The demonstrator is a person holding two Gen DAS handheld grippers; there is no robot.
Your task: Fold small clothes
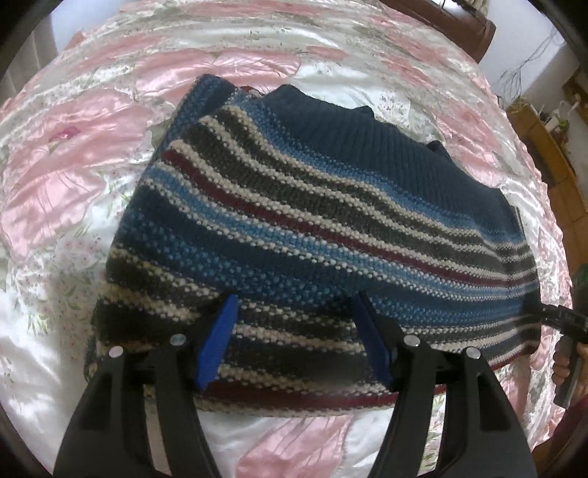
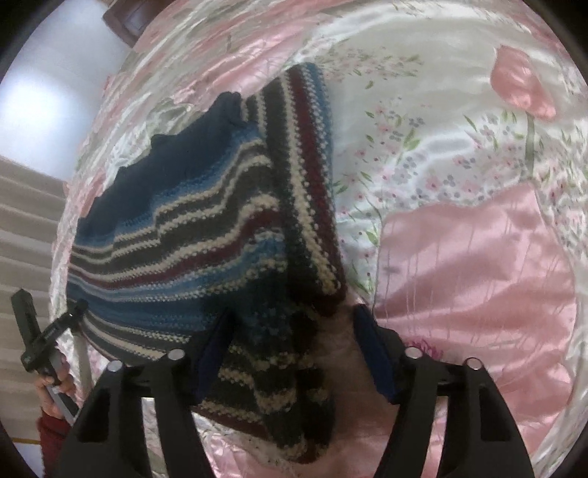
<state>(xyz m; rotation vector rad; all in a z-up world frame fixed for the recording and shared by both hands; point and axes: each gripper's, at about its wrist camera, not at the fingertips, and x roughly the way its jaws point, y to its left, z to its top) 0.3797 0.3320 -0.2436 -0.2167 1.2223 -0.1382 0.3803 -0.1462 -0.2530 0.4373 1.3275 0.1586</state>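
Note:
A knitted sweater (image 1: 294,206) with navy, blue, grey, white and maroon stripes lies flat on a pink floral satin bedspread (image 1: 73,154). Its navy ribbed band points away from me. My left gripper (image 1: 296,340) is open, its blue pads (image 1: 220,342) straddling the near hem over the cloth. In the right wrist view, the sweater (image 2: 191,228) shows a striped flap folded over along its right side. My right gripper (image 2: 294,353) is open too, with the sweater's near corner lying between its fingers. Each gripper shows at the other view's edge, held by a hand (image 2: 51,389).
A dark wooden headboard (image 1: 474,29) stands at the far end of the bed. Wooden furniture (image 1: 551,165) and loose cables line the right wall. Bare bedspread (image 2: 477,257) spreads wide to the right of the sweater. Beige drapery (image 2: 25,220) hangs beyond the bed's left edge.

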